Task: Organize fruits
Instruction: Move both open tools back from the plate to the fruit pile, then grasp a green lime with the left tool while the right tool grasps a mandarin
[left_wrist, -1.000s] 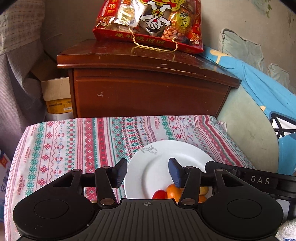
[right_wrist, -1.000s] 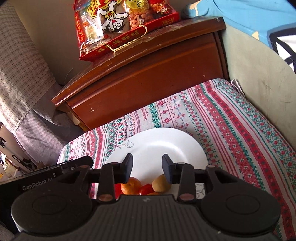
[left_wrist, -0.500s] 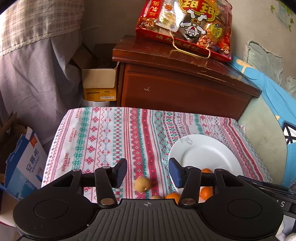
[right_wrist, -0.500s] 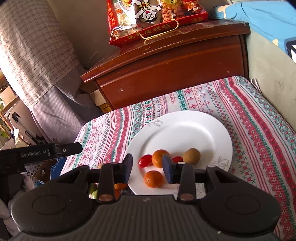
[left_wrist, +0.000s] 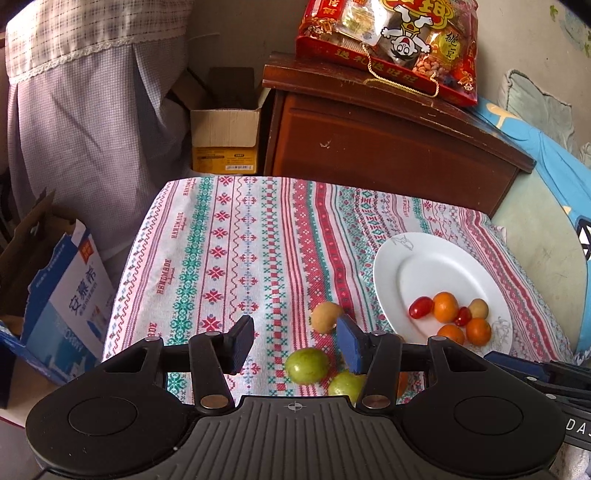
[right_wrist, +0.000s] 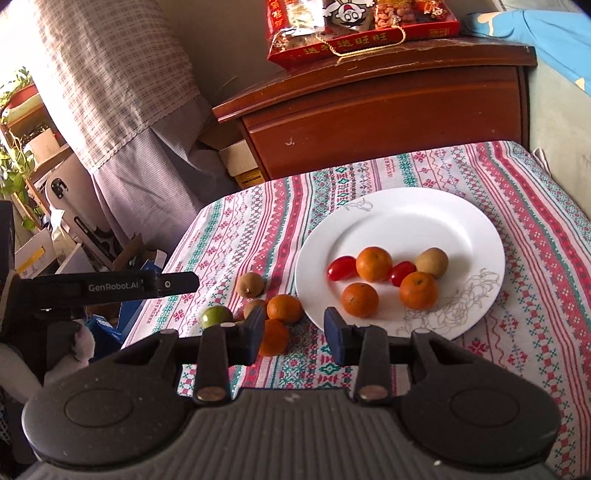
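A white plate (right_wrist: 436, 218) (left_wrist: 436, 266) on the patterned cloth holds three small oranges (right_wrist: 373, 263), two red cherry tomatoes (right_wrist: 340, 268) and a brown kiwi (right_wrist: 431, 262). Left of the plate on the cloth lie loose fruits: a brown kiwi (right_wrist: 250, 284) (left_wrist: 325, 316), two oranges (right_wrist: 284, 308), green fruits (left_wrist: 307, 365) (right_wrist: 216, 316). My left gripper (left_wrist: 295, 347) is open and empty above the green fruit. My right gripper (right_wrist: 293, 334) is open and empty near the plate's front-left rim, by the loose oranges.
A dark wooden cabinet (left_wrist: 388, 147) with a red snack bag (left_wrist: 391, 40) stands behind the table. Cardboard boxes (left_wrist: 225, 136) and a blue carton (left_wrist: 66, 295) sit at the left. A blue-covered cushion (left_wrist: 554, 173) is on the right.
Both grippers have pulled back and up from the plate. The left one has swung left, bringing the loose fruits on the cloth into view.
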